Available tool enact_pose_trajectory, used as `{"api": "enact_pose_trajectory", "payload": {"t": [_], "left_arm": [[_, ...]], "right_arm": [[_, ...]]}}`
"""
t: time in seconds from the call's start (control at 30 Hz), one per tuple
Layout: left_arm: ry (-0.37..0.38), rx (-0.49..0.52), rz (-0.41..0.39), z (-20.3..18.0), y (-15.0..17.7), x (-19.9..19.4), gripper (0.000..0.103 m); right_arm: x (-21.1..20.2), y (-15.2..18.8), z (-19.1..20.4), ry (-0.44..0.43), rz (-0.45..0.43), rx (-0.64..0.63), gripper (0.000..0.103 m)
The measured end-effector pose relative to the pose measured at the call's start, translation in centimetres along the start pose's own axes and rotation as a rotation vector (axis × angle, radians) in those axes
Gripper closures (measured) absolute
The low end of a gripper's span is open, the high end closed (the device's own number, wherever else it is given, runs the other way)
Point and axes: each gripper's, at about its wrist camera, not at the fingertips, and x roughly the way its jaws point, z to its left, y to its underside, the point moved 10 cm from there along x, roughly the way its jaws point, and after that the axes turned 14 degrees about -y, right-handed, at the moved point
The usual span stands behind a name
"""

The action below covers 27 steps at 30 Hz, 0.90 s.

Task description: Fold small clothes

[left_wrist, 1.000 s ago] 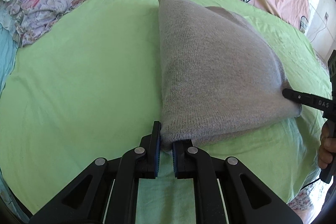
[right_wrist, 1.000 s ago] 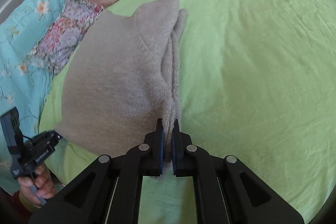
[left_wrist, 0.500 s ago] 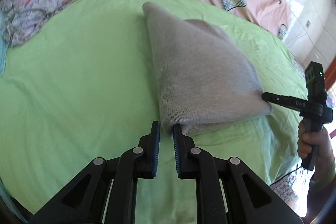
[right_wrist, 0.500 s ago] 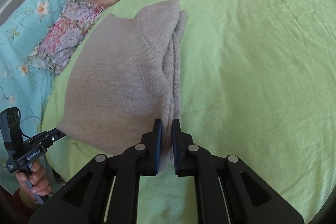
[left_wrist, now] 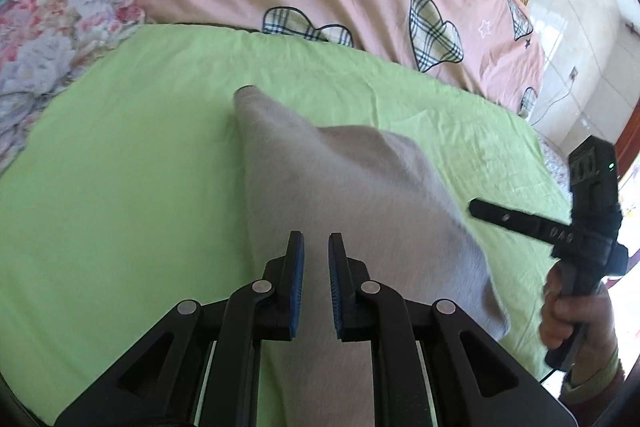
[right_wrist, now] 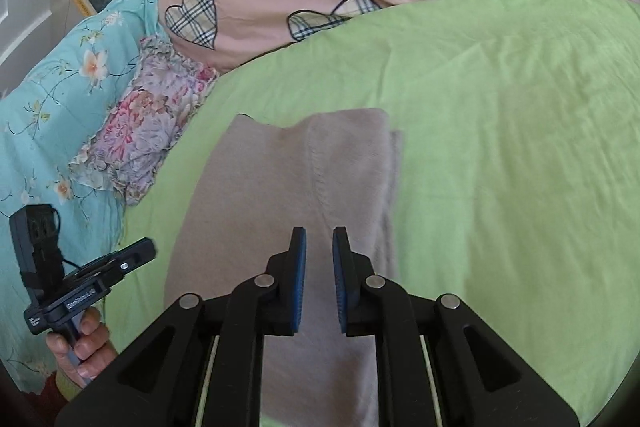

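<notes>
The folded grey sweater (left_wrist: pixel 344 187) lies on the green sheet (left_wrist: pixel 120 187) (bed). Both grippers, left (left_wrist: pixel 316 251) and right (right_wrist: pixel 319 247), hang above it, fingers narrowly parted, holding nothing.

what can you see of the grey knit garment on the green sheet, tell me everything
The grey knit garment is soft, fuzzy fabric, folded into a long tapering shape lying on the green sheet. A stitched seam runs down it, and a narrower layer peeks out along its right edge. Its far end bunches into a low peak. Neither the left claw nor the right claw grips it; both are open above it, and contact cannot be judged.
</notes>
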Motion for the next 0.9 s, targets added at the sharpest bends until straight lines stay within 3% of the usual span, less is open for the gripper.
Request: {"api": "enact_pose_trajectory", "payload": {"t": [0.1, 0.23, 0.37, 0.43, 0.57, 0.7, 0.8, 0.9], "left_arm": [[0.013, -0.027, 0.060, -0.3, -1.1, 2.6, 0.091], [-0.040, -0.050, 0.157, 0.5, -0.6, 6.5, 0.092], [-0.077, -0.015, 0.159, 0.1, 0.7, 7.7, 0.092], [-0.105, 0.016, 0.147, -0.2, 0.8, 7.7, 0.092], [-0.065, -0.026, 0.128, 0.2, 0.8, 5.6, 0.094], [-0.003, -0.011, 0.055, -0.3, 2.6, 0.5, 0.096], [0.057, 0.021, 0.020, -1.2, 5.1, -2.8, 0.096], [0.066, 0.079, 0.035, -2.3, 8.4, -3.8, 0.096]], "right_arm": [[2.1, -0.6, -0.3, -0.014, 0.030, 0.008, 0.089], [3.7, -0.1, -2.4, 0.034, 0.068, 0.031, 0.089], [5.1, 0.7, -5.1, 0.034, 0.094, 0.063, 0.093], [5.2, 0.5, -5.8, 0.042, 0.088, 0.075, 0.103], [4.6, 0.3, -5.4, 0.029, 0.072, 0.090, 0.103], [1.4, 1.0, -2.4, -0.004, 0.039, 0.041, 0.099], [-0.4, 3.3, 0.4, -0.042, 0.052, -0.004, 0.099], [-1.1, 6.9, 1.9, -0.061, 0.099, -0.020, 0.098]]}}
